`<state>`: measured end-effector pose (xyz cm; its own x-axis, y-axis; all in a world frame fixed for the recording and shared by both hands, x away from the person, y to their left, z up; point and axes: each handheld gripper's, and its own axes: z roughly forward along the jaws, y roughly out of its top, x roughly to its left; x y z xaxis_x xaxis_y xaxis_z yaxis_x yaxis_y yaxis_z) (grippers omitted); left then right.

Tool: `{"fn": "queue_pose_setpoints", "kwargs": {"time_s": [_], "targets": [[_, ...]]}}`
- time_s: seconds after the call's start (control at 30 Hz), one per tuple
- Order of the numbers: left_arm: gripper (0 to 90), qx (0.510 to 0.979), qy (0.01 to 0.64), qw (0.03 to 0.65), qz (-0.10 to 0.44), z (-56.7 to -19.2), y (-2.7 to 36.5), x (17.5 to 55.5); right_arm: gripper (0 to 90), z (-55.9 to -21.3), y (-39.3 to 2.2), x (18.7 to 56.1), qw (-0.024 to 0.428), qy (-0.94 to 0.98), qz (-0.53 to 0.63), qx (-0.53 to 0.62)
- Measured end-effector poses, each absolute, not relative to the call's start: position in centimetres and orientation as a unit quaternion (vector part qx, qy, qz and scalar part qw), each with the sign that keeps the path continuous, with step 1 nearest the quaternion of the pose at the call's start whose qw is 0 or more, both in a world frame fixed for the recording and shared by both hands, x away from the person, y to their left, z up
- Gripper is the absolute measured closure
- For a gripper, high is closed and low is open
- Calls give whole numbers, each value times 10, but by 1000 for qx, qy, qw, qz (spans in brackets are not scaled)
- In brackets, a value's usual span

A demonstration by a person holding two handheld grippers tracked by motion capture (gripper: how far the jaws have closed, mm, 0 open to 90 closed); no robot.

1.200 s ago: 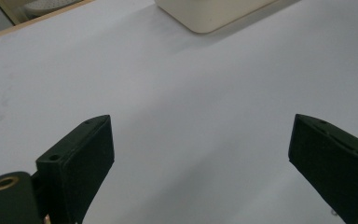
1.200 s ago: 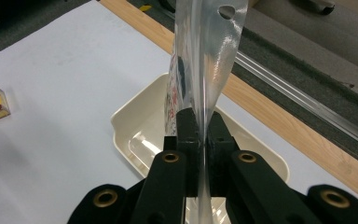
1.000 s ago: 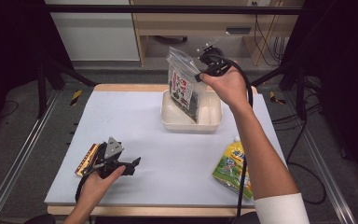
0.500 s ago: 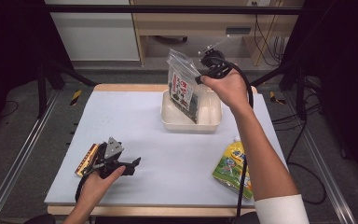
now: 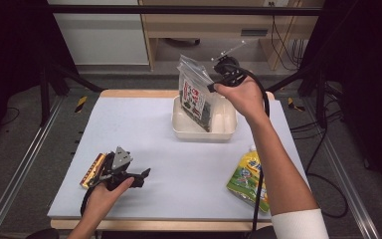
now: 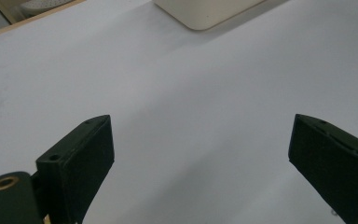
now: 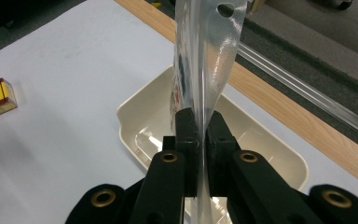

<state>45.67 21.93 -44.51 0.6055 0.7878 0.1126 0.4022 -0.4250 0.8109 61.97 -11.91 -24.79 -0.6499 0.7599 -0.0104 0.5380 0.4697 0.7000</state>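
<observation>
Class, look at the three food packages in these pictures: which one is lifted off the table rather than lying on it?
The clear seaweed packet, pinched by the right gripper over the cream tray. The yellow-green pouch and the small red-yellow box lie flat on the table.

Right gripper (image 5: 214, 84) raised at 12 o'clock, jaws pinched tight; left gripper (image 5: 142, 175) low at 8 o'clock, jaws spread wide.

- A wooden shelf unit (image 5: 204, 30) is standing behind the worktop (image 5: 144, 134).
- Cables (image 5: 283, 35) are hanging beside it.
- Grey floor (image 5: 20, 139) is lying around, dimly lit.
</observation>
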Motion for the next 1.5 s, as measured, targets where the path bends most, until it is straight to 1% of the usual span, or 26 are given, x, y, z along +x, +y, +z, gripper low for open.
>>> {"fn": "queue_pose_setpoints", "kwargs": {"time_s": [0.77, 0.9, 1.1, 1.3, 1.43, 1.5], "targets": [[67, 812, 364, 384, 246, -446, 217, 456, 860, -255, -116, 619, 159, 844, 345, 380], [67, 812, 364, 384, 247, -446, 217, 456, 845, -255, -116, 619, 161, 845, 346, 375], [67, 812, 364, 383, 247, -446, 217, 456, 767, -256, -116, 618, 167, 843, 353, 371], [67, 812, 364, 383, 247, -446, 217, 456, 650, -256, -114, 616, 181, 843, 354, 362], [67, 812, 364, 383, 247, -446, 217, 456, 556, -255, -111, 615, 184, 840, 360, 361], [67, 812, 364, 383, 247, -446, 217, 456, 535, -255, -110, 614, 185, 841, 361, 358]]}}
